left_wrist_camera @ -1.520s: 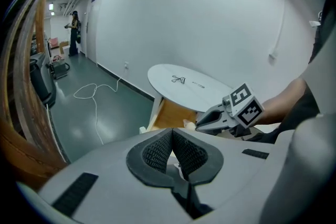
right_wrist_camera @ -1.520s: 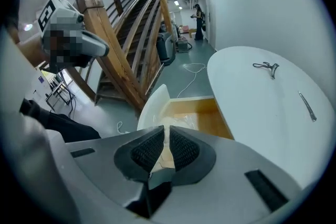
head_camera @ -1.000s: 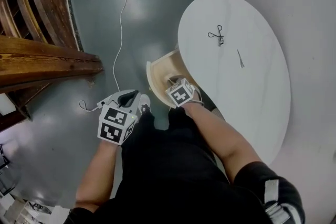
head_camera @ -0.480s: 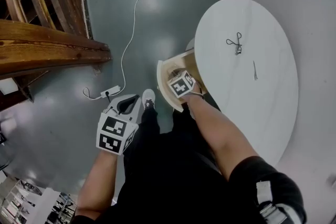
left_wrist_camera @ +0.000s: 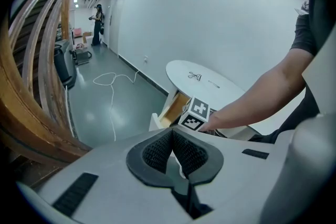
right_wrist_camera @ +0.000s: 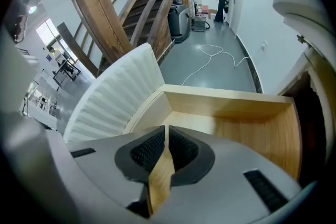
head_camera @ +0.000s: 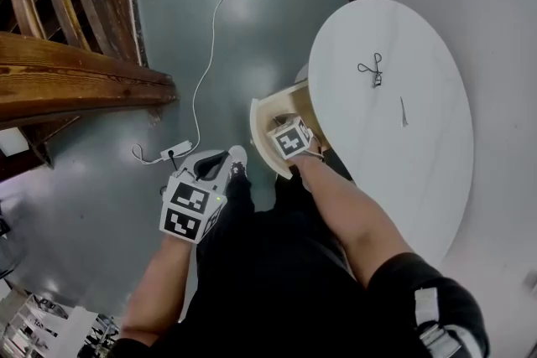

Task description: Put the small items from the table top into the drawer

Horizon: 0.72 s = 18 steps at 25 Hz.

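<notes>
The right gripper (right_wrist_camera: 165, 131) is held inside the open drawer (head_camera: 265, 115). Its jaws are drawn almost together, with only a thin slit left between the pads. Nothing is clamped there, and the drawer's wooden bottom is seen through the slit. The left gripper (left_wrist_camera: 172, 134) is held lower and to the left, over the floor (head_camera: 101, 180). Its jaws are closed tip to tip on nothing.

The drawer is pulled out leftward from under the left edge of the table (head_camera: 419, 180), and its curved, ribbed white front (right_wrist_camera: 113, 97) stands on its left side. Only bare wood is shown on the drawer's bottom and walls where the right gripper view reaches.

Open floor lies to the left of the drawer front. It is crossed by a white cable (head_camera: 210, 38) that runs from far to near and ends at a small plug block (head_camera: 174, 152). Further left, the floor is bounded by wooden beams (head_camera: 75, 84).

Two small items are left on the table top, well apart from the drawer and toward the table's far half. A loop-handled tool (head_camera: 370, 69) is laid nearer the far edge. Its long axis runs roughly far to near, with the loops toward the far side. A thin sliver (head_camera: 404, 111) is laid just to the near right of it and also runs roughly far to near. Which end of it is the tip cannot be told. The table top around both items is bare, and a white wall (head_camera: 487, 12) stands to the right of it.
</notes>
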Motion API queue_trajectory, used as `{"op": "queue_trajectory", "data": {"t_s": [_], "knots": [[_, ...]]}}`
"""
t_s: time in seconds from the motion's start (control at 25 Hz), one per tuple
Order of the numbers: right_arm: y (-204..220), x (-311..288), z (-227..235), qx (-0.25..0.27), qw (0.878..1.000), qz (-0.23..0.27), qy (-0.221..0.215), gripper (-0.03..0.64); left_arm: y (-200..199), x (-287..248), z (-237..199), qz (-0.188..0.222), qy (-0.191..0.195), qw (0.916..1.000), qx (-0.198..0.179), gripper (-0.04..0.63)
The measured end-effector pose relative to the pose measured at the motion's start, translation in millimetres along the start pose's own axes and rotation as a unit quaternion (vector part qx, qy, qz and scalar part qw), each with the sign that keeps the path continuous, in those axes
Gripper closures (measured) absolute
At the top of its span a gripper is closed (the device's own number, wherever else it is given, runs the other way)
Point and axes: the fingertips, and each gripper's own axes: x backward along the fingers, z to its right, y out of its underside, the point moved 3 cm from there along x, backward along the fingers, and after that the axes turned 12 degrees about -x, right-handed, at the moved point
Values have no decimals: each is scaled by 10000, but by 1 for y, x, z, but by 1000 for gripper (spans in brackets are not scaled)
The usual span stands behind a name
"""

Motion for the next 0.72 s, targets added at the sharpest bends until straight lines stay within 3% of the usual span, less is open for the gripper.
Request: {"op": "queue_trajectory", "data": {"t_s": [0.12,0.32,0.72], "knots": [[6,21,-9,-236,9996,115,-126,594,-11,1,-2,135,29,9998,-110,580],[-7,81,-28,-323,9954,809,-391,607,-32,5,-4,482,-24,9980,-413,580],[-39,206,-52,-569,9739,2101,-639,609,-73,15,4,1092,355,9901,-803,580]]}}
